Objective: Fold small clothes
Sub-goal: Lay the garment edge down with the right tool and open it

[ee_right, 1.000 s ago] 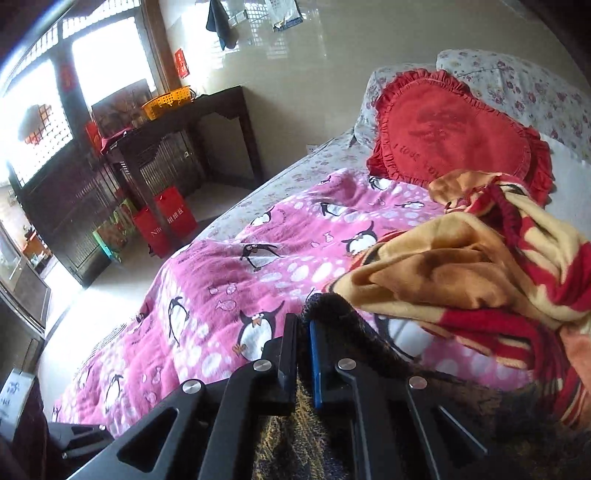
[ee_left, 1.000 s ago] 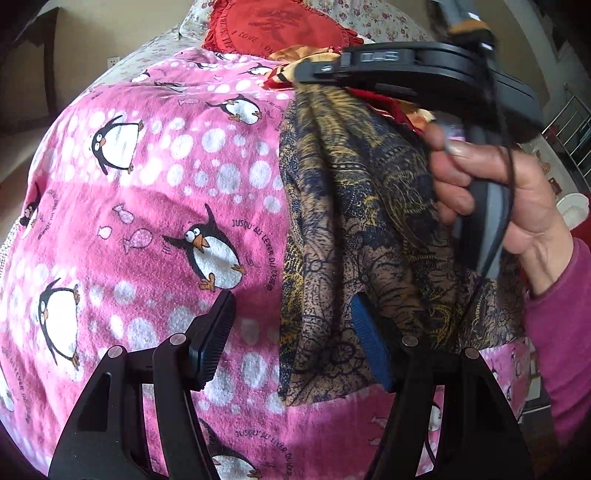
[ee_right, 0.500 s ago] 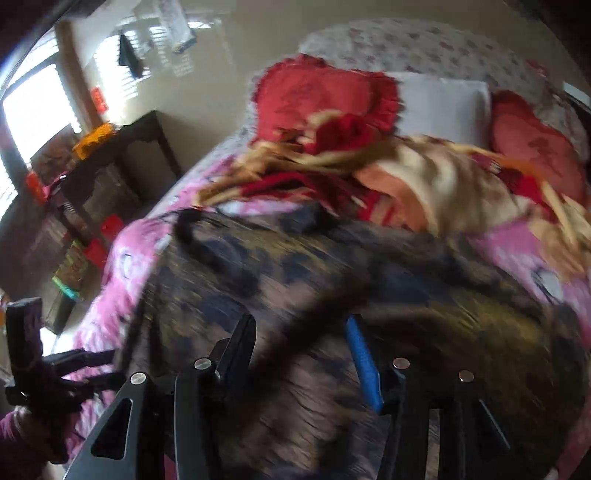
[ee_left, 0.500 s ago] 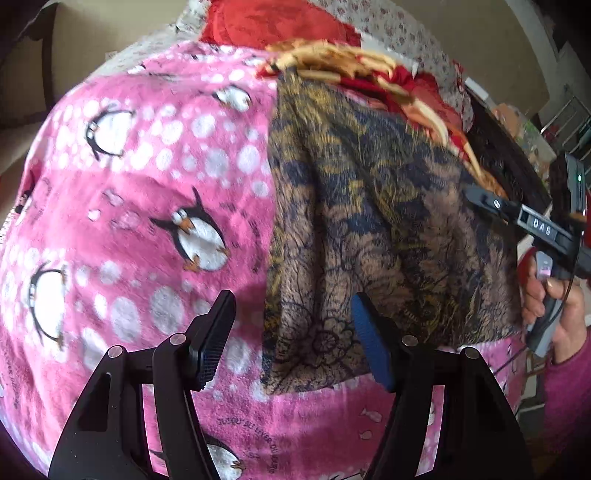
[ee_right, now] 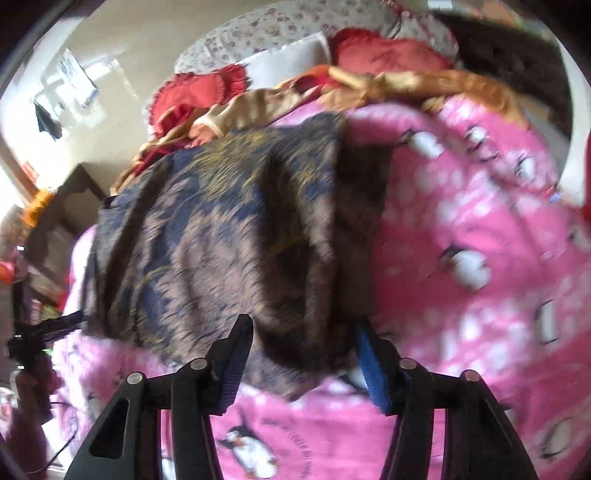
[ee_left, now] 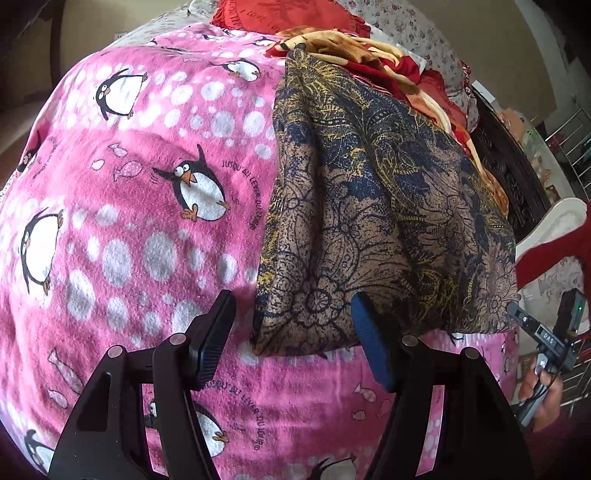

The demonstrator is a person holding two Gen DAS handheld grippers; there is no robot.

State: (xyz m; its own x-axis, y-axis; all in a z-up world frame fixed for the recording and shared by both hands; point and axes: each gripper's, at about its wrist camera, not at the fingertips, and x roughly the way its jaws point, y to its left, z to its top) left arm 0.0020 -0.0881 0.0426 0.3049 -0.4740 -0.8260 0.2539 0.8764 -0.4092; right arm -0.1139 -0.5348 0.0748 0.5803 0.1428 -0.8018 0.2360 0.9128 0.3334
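The thin brown-and-navy floral cloth lies limp on the pink penguin fleece blanket; both grippers gape empty, the right's jaws lately narrowing. Blur hides edges, but I'd pinch a near corner

Bed covered by pink penguin blanket. Brown-blue patterned cloth spread flat on it; red-yellow blanket bunched beyond, near red cushion.
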